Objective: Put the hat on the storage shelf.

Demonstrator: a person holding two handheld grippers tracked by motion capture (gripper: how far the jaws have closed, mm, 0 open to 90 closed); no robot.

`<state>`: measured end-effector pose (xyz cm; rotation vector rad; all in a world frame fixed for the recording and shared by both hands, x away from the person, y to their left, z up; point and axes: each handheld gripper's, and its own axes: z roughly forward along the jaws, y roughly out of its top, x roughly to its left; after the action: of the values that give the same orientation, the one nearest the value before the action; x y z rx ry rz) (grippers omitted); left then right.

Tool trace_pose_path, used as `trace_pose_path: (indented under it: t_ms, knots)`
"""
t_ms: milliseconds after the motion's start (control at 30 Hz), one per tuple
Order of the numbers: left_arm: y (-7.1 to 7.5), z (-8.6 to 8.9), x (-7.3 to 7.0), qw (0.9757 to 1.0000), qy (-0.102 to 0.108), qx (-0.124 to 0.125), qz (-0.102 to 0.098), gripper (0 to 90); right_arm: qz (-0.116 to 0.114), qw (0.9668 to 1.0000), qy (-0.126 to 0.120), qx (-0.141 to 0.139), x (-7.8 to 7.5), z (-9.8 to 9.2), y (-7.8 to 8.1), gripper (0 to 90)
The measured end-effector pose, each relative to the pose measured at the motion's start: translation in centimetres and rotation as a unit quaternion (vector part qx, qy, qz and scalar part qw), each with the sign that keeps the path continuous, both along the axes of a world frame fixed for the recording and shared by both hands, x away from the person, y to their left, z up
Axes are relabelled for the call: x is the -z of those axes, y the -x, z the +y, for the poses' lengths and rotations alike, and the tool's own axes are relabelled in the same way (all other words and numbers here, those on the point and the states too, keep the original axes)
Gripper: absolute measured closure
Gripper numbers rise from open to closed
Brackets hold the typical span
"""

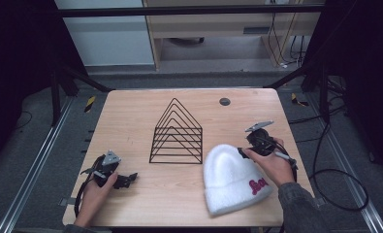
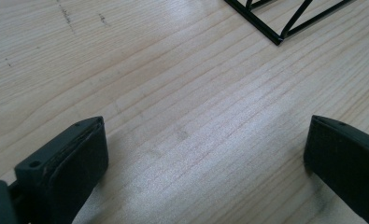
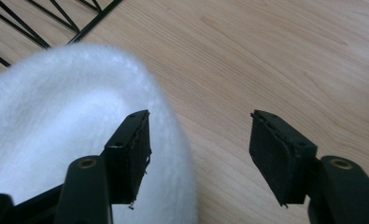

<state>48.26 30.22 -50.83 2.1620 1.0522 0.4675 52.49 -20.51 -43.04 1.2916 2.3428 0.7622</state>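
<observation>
A white fluffy beanie point(image 1: 230, 177) with red lettering lies flat on the wooden table point(image 1: 131, 116), at the front right. My right gripper point(image 1: 243, 152) hovers at the beanie's upper right edge, held in a hand. In the right gripper view its jaws point(image 3: 198, 128) stand open; one jaw is over the beanie's point(image 3: 56, 121) rim, the other over bare wood, and neither pad presses on it. My left gripper point(image 1: 130, 178) rests low at the front left. Its jaws are wide open point(image 2: 205, 137) over bare table with nothing between them.
A black wire rack point(image 1: 176, 135) of nested triangular frames stands mid-table; its corner shows in the left gripper view point(image 2: 281, 32) and its base wires in the right gripper view point(image 3: 46, 23). A dark round grommet point(image 1: 224, 101) sits near the far edge. Cables point(image 1: 334, 179) trail off the right side.
</observation>
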Motion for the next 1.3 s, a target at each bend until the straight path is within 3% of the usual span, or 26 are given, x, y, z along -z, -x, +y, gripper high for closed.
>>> trace_pose_path:
  t_ms: [167, 300, 400, 600, 833, 1100, 1233, 1300]
  knots:
    - [0.0, 0.0, 0.0, 1.0, 0.0, 0.0, 0.0, 0.0, 0.003, 0.9996, -0.025, -0.012, -0.3, 0.8, -0.8, 43.4]
    - [0.0, 0.0, 0.0, 1.0, 0.0, 0.0, 0.0, 0.0, 0.006, 0.9992, -0.029, -0.025, -0.4, 1.6, -1.0, 44.1]
    - [0.0, 0.0, 0.0, 1.0, 0.0, 0.0, 0.0, 0.0, 0.025, 0.9987, -0.029, -0.034, 0.2, 2.5, -1.2, 43.0]
    - [0.0, 0.0, 0.0, 1.0, 0.0, 0.0, 0.0, 0.0, 0.042, 0.9984, -0.012, -0.037, 1.8, 3.7, -2.0, 37.2]
    - [0.0, 0.0, 0.0, 1.0, 0.0, 0.0, 0.0, 0.0, 0.074, 0.9962, -0.014, -0.043, 3.2, 4.3, -3.0, 38.7]
    - [0.0, 0.0, 0.0, 1.0, 0.0, 0.0, 0.0, 0.0, 0.093, 0.9926, -0.009, -0.078, 3.6, 5.0, -3.2, 75.6]
    - [0.0, 0.0, 0.0, 1.0, 0.0, 0.0, 0.0, 0.0, 0.085, 0.9932, -0.017, -0.079, 3.0, 4.8, -2.8, 81.6]
    - [0.0, 0.0, 0.0, 1.0, 0.0, 0.0, 0.0, 0.0, 0.069, 0.994, -0.019, -0.083, 2.2, 4.7, -2.2, 82.1]
